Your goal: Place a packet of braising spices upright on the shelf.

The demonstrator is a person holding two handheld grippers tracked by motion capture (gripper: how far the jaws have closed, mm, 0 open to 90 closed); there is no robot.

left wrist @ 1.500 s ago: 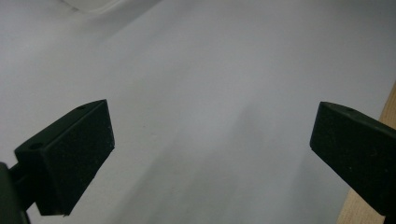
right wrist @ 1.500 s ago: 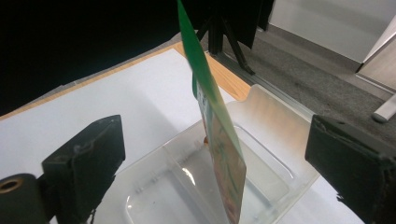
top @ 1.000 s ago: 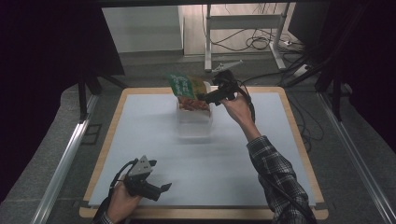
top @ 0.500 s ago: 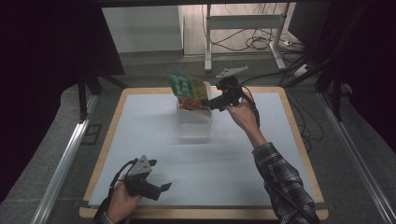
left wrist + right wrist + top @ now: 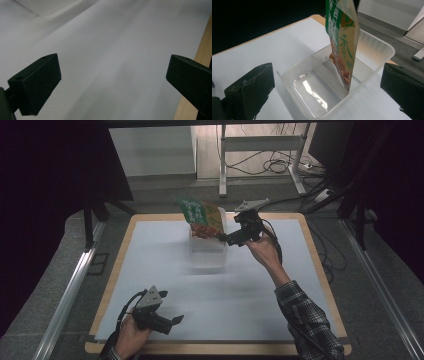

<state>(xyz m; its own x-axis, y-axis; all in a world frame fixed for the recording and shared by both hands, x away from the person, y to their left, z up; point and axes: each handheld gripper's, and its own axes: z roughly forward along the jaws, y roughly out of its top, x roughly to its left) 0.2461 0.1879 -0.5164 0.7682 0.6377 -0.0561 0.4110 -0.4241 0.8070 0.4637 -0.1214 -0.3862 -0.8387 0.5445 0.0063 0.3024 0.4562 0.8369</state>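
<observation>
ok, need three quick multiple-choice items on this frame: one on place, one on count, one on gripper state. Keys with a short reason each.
1. Where is the snack bag?
A. flat on the white mat
B. standing in the clear bin, in the compartment farther from the right gripper
C. clamped in the left gripper

2. How many compartments does the clear bin have?
A. one
B. two
C. four

3. How does the right gripper stand?
A. open, holding nothing
B. shut on the bag
C. shut on the bin's rim

Answers: 1 B, the bag stands behind the divider in the right gripper view; 2 B, a single divider splits the bin; 3 A, its jaws stand wide apart, clear of bag and bin.
</observation>
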